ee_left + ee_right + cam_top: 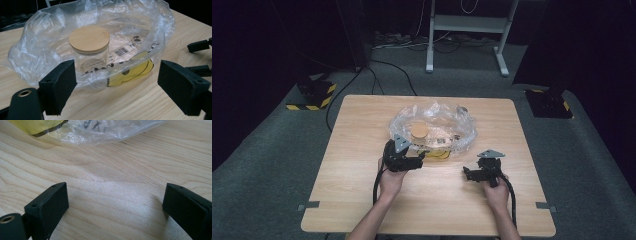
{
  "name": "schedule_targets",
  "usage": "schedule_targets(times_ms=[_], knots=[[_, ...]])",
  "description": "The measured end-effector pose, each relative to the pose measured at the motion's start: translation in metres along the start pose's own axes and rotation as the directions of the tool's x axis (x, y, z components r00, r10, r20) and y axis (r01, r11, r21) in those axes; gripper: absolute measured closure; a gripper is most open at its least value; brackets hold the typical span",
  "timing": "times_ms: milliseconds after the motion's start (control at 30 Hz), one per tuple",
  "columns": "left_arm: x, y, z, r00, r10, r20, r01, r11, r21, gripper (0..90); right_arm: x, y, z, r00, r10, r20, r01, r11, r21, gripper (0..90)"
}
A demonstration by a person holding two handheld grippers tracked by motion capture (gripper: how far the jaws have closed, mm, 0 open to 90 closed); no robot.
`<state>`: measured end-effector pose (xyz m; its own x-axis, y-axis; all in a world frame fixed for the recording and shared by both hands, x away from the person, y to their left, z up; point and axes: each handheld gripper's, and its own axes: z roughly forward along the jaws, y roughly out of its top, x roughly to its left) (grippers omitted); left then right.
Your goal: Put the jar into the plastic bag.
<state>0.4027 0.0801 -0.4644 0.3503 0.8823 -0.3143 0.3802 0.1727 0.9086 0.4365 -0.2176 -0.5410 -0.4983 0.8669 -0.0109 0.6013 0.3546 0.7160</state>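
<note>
Grippers first, as they are nearest to the person's edge of the tabletop (362, 200). The left gripper (117, 82) has its jaws well apart and holds nothing; the near edge of the plastic bag (50, 50) lies just beyond the pads, between their lines but not pressed. The right gripper (115, 202) is also wide open over bare wood, with only the bag's corner ahead of it. In the high view the left gripper (412, 161) is just beside the bag's near edge, and the right gripper (473, 172) is a little apart from it, toward the right edge.

The bag (432, 127) lies at the middle of the tabletop, nearer to the far edge, with its mouth open upward. The glass jar (91, 53) with a round wooden lid (89, 38) stands upright inside it.

I judge that the step in hand is to take the bag's rim. To do it well, the left jaws should close on the thin film only, low and near the edge, without pushing the jar over. The right gripper could take the rim on the other side, so the mouth stays open.

For writing: a barcode label (121, 51) shows through the film, its digits too small to read. A yellow print with black outline (132, 73) is on the bag's near side; dark lettering beside it is not legible.
</note>
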Motion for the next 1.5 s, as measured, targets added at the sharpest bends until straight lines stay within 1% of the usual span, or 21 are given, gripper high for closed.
schedule_targets(times_ms=[267,333,367,567,600,700,800,867,933,1000,1033,1100,1233,1400,1433,1500], knots=[[0.001,-0.007,-0.008,1.0,0.003,-0.004,-0.003,1.0,0.001,15.5,0.0,0.0,0.0,1.0,0.0,0.0,0.0,1.0,0.001,6.2],[0.002,-0.008,-0.008,1.0,0.005,-0.005,-0.005,1.0,0.005,15.5,0.0,0.0,0.0,1.0,0.0,0.0,0.0,1.0,0.001,6.2],[0.001,-0.009,-0.008,1.0,-0.002,-0.007,0.002,1.0,0.003,15.5,0.0,0.0,0.0,1.0,0.0,0.0,0.0,1.0,0.001,6.2],[0.004,-0.014,-0.009,0.9999,-0.001,-0.015,0.001,0.9999,0.017,15.5,0.0,0.0,0.0,1.0,0.0,0.0,0.0,1.0,0.001,6.1],[0.004,-0.014,-0.008,0.9998,-0.007,-0.017,0.007,0.9999,0.014,15.5,0.0,0.0,0.0,1.0,0.0,0.0,0.0,1.0,0.001,6.2],[0.006,-0.017,-0.008,0.9998,-0.005,-0.019,0.006,0.9996,0.028,15.6,0.0,0.0,0.0,1.0,0.0,0.0,0.0,1.0,0.0,6.2],[0.006,-0.018,-0.007,0.9998,-0.019,-0.012,0.019,0.9992,0.036,15.7,0.0,0.0,0.0,1.0,0.0,0.0,0.0,1.0,0.0,6.1],[0.006,-0.019,-0.006,0.9998,-0.016,-0.015,0.017,0.9987,0.049,15.8,0.0,0.0,0.0,1.0,0.0,0.0,0.0,1.0,0.0,6.1],[0.007,-0.021,-0.004,0.9996,-0.024,-0.015,0.024,0.9983,0.054,15.9,0.0,0.0,0.0,1.0,0.0,0.0,0.0,1.0,0.0,6.2],[0.007,-0.024,-0.002,0.9996,-0.022,-0.017,0.023,0.9976,0.066,15.9,0.0,0.0,0.0,1.0,0.0,0.0,0.0,1.0,0.0,6.1],[0.008,-0.025,-0.002,0.9997,-0.015,-0.019,0.016,0.997,0.076,15.8,0.0,0.0,0.0,1.0,0.0,0.0,0.0,1.0,0.0,6.1],[0.008,-0.028,-0.001,0.9995,-0.014,-0.028,0.016,0.9969,0.077,15.8,0.0,0.0,0.0,1.0,0.0,0.0,0.0,1.0,0.0,6.2],[0.011,-0.032,0.001,0.9992,-0.015,-0.038,0.019,0.995,0.098,15.8,0.0,0.0,0.0,1.0,0.0,0.0,0.0,1.0,0.0,6.2],[0.014,-0.038,0.002,0.9987,0.0,-0.05,0.006,0.9923,0.124,15.8,0.0,0.0,0.0,1.0,0.0,0.0,0.0,1.0,0.0,6.2],[0.014,-0.039,0.002,0.9985,-0.005,-0.054,0.012,0.9923,0.124,15.8,0.0,0.0,0.0,1.0,0.0,0.0,0.0,1.0,0.0,6.2],[0.016,-0.041,0.003,0.9984,-0.004,-0.057,0.011,0.9901,0.14,15.8,0.0,0.0,0.0,1.0,0.0,0.0,0.0,1.0,0.0,6.1]])
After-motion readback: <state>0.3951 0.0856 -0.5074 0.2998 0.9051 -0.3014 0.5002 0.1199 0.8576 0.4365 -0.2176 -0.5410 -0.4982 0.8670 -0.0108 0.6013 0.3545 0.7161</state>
